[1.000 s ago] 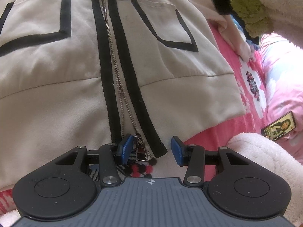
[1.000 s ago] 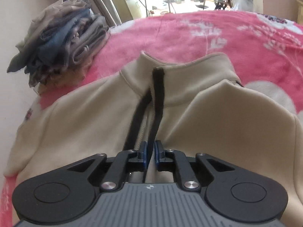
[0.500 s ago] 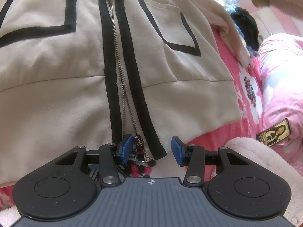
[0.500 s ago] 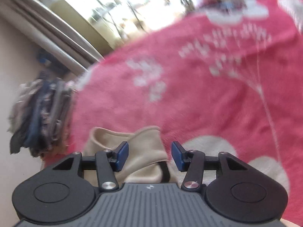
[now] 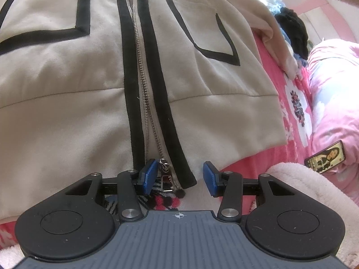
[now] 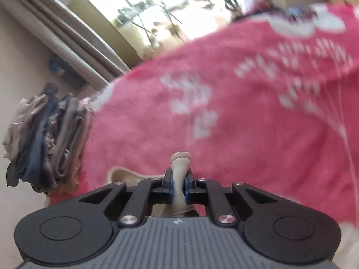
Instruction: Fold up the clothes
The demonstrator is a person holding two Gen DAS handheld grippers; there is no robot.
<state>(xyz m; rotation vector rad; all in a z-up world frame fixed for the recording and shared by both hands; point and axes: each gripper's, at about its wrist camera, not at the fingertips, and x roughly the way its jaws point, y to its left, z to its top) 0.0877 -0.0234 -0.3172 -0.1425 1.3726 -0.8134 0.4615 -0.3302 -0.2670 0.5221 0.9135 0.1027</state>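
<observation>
While the left tongs (image 5: 179,176) hang over the bottom hem of the cream jacket (image 5: 67,112), their blue pads stand apart and grip nothing. Zipper pull (image 5: 165,174) lies between the pads, close to the left-side pad, with the black-edged hem end just beside it; whether that pad touches the pull cannot be told. Jacket lies front-up and spread flat on the pink bed blanket (image 5: 264,157). Black trim (image 5: 132,89) runs along both sides of the metal zipper (image 5: 143,85), which is closed up the front. Black angular pocket outlines sit on each front panel. One cream sleeve (image 5: 269,33) lies along the jacket's right-hand edge in the left wrist view, reaching toward a heap of dark and blue clothes (image 5: 291,29) at upper right.

Right tongs (image 6: 178,182): jaws closing, pads pressed on a pinched fold of cream fabric (image 6: 179,168) that sticks up between and beyond them. More of the same cream cloth shows low and left behind the linkage. Right wrist view is motion-blurred.

Surroundings, left wrist view: white fluffy blanket (image 5: 303,190) at lower right, a phone (image 5: 324,157) showing a portrait beside it, a pink quilt (image 5: 332,85) at far right. Right wrist view: red-pink blanket with white flower print (image 6: 246,112) fills the frame; a stack of folded grey and blue clothes (image 6: 44,143) sits at its left edge against the wall; a curtain (image 6: 67,33) and bright window behind.
</observation>
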